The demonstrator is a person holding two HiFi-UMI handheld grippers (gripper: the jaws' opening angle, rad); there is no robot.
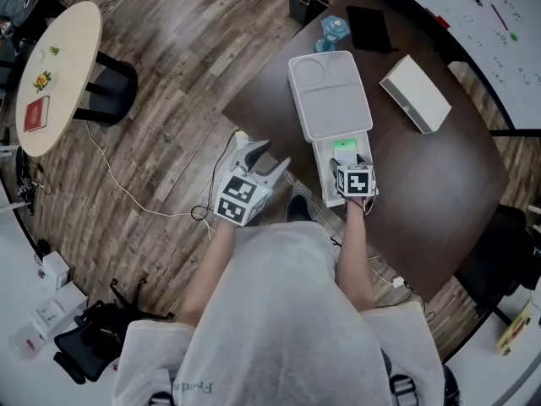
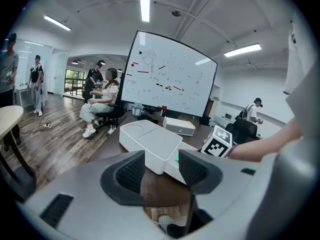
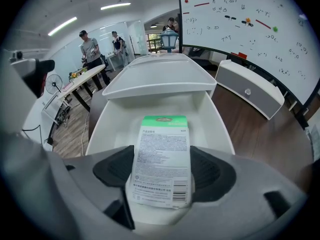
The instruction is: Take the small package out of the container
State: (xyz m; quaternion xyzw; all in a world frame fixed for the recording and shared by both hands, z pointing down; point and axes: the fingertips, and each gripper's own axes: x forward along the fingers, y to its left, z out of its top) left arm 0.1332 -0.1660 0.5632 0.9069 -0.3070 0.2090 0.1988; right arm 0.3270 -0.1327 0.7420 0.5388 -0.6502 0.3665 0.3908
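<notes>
A white container (image 1: 319, 176) stands on the dark table, its lid (image 1: 328, 91) pushed back so the near end is uncovered. The small package (image 3: 162, 159), white with a green top and printed text, sits between the pads of my right gripper (image 3: 162, 173), which is shut on it just over the container's hollow (image 3: 220, 119). In the head view the right gripper (image 1: 349, 164) is over that uncovered end, with the package's green tip (image 1: 345, 150) showing past it. My left gripper (image 1: 264, 157) hangs open and empty off the table's near-left edge, the same left gripper (image 2: 161, 171) facing the container.
A white box (image 1: 415, 93) lies right of the container and a black pad (image 1: 368, 28) at the far end. The dark table (image 1: 439, 193) ends near my left gripper. Cables (image 1: 135, 197) run across the wood floor. A round beige table (image 1: 55, 66) stands far left.
</notes>
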